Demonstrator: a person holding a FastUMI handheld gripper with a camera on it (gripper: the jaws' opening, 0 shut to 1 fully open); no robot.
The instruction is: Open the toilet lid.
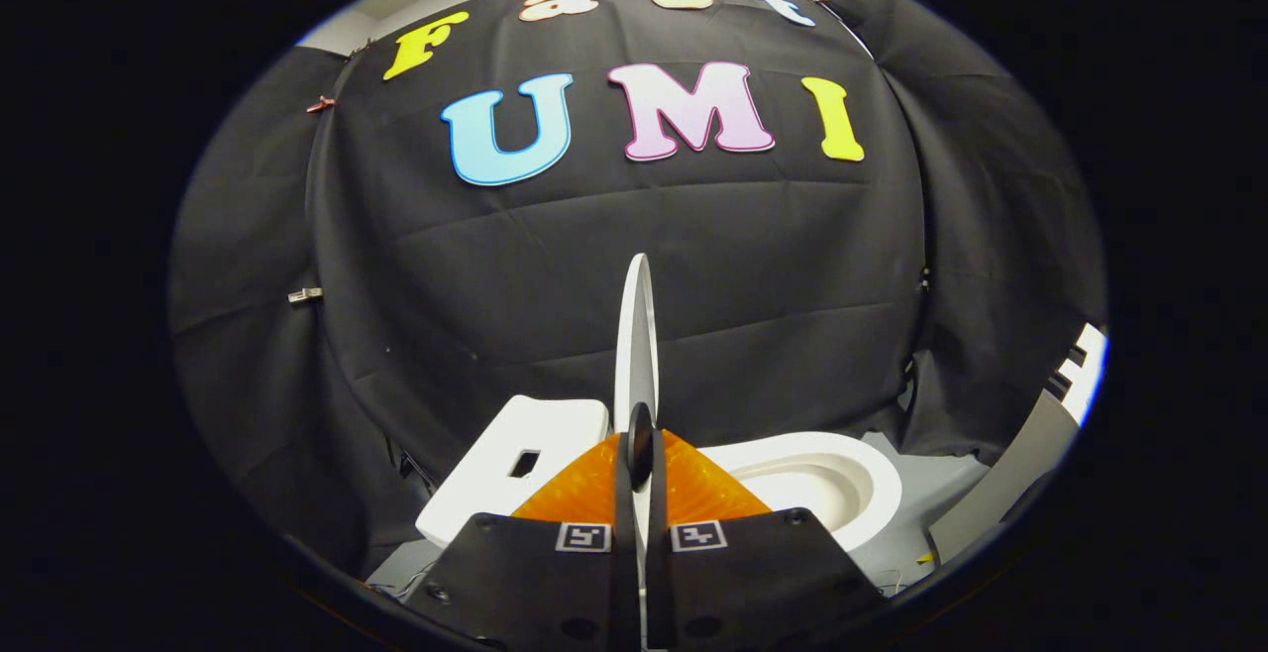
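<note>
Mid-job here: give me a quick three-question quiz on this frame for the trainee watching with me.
1. True or false: the toilet lid stands raised on edge, clamped between the fingers of the gripper.
2. Which lies right of the lid? A) the tank B) the open bowl C) a bucket
3. Fill in: left of the lid sits the white ____.

Key:
1. True; the bowl is uncovered.
2. B, the toilet bowl.
3. Tank; the toilet tank.
</note>
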